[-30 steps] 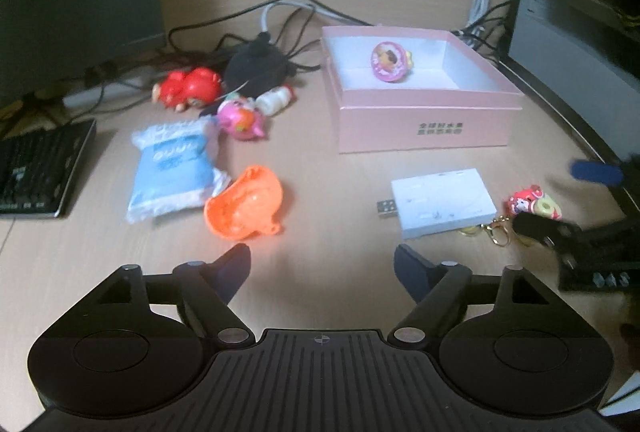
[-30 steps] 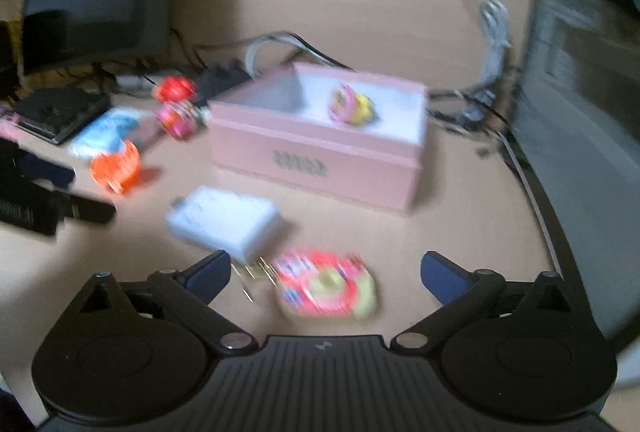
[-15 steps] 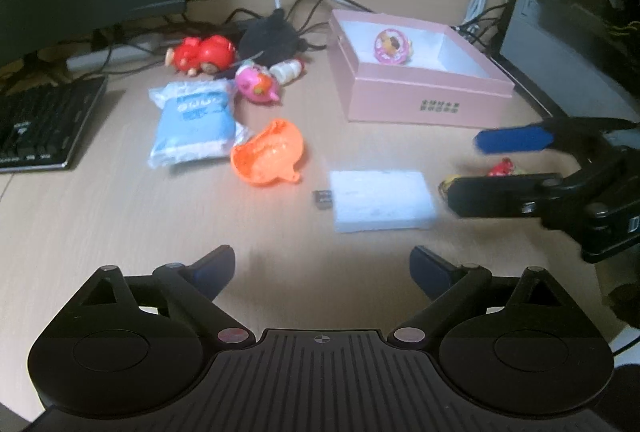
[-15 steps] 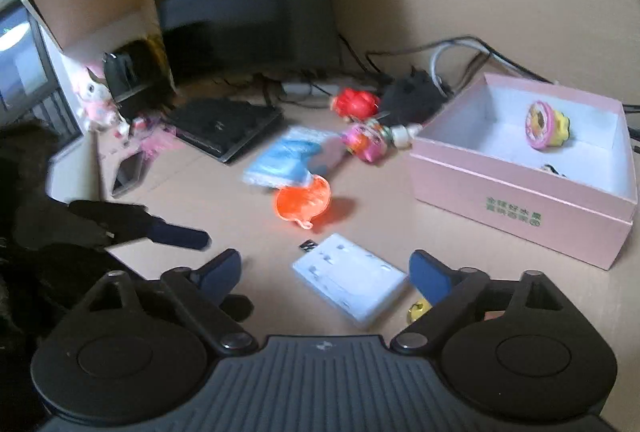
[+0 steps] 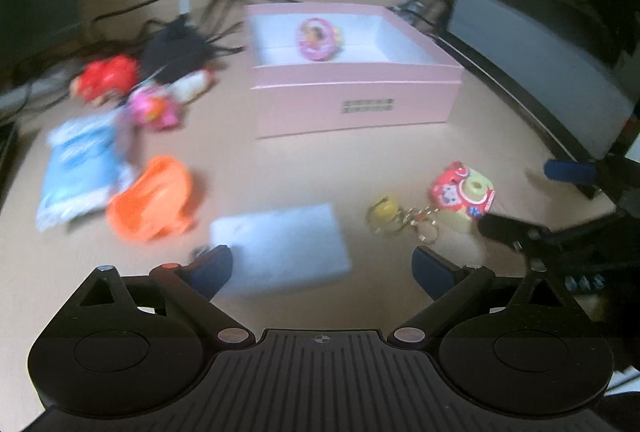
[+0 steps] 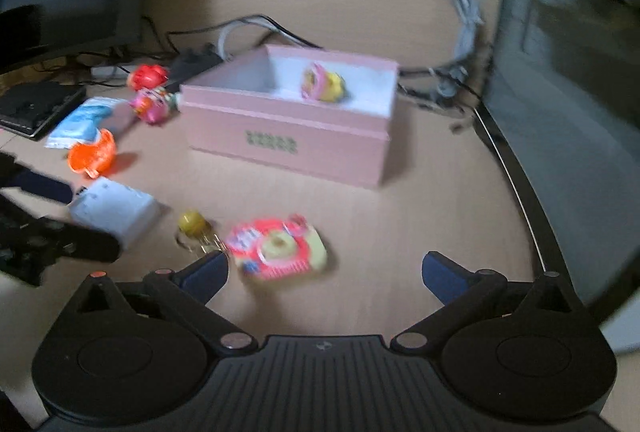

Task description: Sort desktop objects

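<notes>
The left gripper (image 5: 322, 268) stands wide, its jaws having just been opening, and grips nothing. A white flat box (image 5: 286, 248) lies on the wooden desk (image 5: 400, 168) in the lower middle of the left wrist view, reaching in between the fingertips beside the left one; the blur hides whether they touch. The right gripper (image 6: 325, 274) is also spread wide, its jaws having just been opening, with nothing pressed between them. A red and yellow toy keychain (image 6: 276, 248) lies just ahead of its left fingertip, inside the gap's left part, in the lower middle of the right wrist view. A small yellow ball (image 6: 192, 222) on the key ring sits to the left of the toy, between it and the white flat box.

A pink box (image 5: 352, 100) stands open in the upper middle of the left wrist view, well beyond both grippers, with a round pink toy (image 5: 318, 39) inside against its back wall. To the left lie an orange toy (image 5: 150, 198), a blue and white packet (image 5: 78, 168), a pink figure (image 5: 154, 108) and a red figure (image 5: 106, 78), near one another. Dark cables (image 5: 176, 40) tangle behind them. The desk between the grippers and the pink box is bare.
</notes>
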The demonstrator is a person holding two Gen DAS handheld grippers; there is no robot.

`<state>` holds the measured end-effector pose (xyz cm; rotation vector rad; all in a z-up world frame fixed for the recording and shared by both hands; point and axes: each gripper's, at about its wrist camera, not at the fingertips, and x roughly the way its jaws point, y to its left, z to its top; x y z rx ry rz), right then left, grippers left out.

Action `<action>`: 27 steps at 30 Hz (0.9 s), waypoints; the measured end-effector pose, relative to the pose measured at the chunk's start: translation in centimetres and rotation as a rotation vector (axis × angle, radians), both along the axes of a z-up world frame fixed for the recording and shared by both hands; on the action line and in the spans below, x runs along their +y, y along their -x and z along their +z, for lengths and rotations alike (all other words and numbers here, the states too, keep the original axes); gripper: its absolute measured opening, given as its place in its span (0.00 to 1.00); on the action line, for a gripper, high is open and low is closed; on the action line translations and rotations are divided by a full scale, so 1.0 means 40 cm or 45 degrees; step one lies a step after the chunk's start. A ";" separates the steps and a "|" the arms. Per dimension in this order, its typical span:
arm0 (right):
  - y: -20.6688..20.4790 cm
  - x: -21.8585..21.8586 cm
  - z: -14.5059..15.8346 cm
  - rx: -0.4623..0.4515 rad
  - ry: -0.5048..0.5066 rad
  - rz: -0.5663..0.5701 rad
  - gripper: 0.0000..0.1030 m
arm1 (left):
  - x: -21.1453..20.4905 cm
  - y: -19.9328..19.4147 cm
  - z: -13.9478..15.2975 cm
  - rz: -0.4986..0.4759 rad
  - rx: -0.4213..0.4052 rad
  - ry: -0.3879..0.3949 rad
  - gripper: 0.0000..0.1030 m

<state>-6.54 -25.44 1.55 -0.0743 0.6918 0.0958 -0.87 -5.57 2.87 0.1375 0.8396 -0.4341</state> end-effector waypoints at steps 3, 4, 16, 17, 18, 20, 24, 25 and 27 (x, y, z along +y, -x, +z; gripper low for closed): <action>0.009 -0.022 -0.014 0.050 -0.039 -0.040 1.00 | -0.040 -0.021 -0.015 -0.055 -0.068 -0.094 0.97; 0.010 -0.024 -0.020 0.067 -0.053 -0.050 1.00 | -0.043 -0.024 -0.018 -0.066 -0.078 -0.114 0.97; 0.015 -0.009 -0.039 0.102 -0.061 -0.102 1.00 | 0.078 -0.006 -0.027 0.076 -0.069 -0.190 0.97; 0.016 -0.009 -0.040 0.100 -0.060 -0.101 1.00 | 0.090 -0.009 -0.026 0.074 -0.047 -0.153 0.97; 0.017 -0.009 -0.041 0.096 -0.057 -0.100 1.00 | 0.096 -0.013 -0.026 0.067 -0.026 -0.118 0.97; 0.019 -0.007 -0.042 0.088 -0.053 -0.098 1.00 | 0.095 -0.024 -0.030 0.073 -0.013 -0.098 0.97; 0.018 -0.007 -0.041 0.088 -0.044 -0.085 1.00 | 0.071 -0.058 -0.042 0.090 -0.008 -0.115 0.97; 0.018 -0.007 -0.041 0.089 -0.043 -0.080 1.00 | 0.066 -0.064 -0.044 0.092 -0.011 -0.114 0.97; 0.020 -0.009 -0.041 0.089 -0.043 -0.069 1.00 | 0.053 -0.075 -0.044 0.088 -0.019 -0.120 0.97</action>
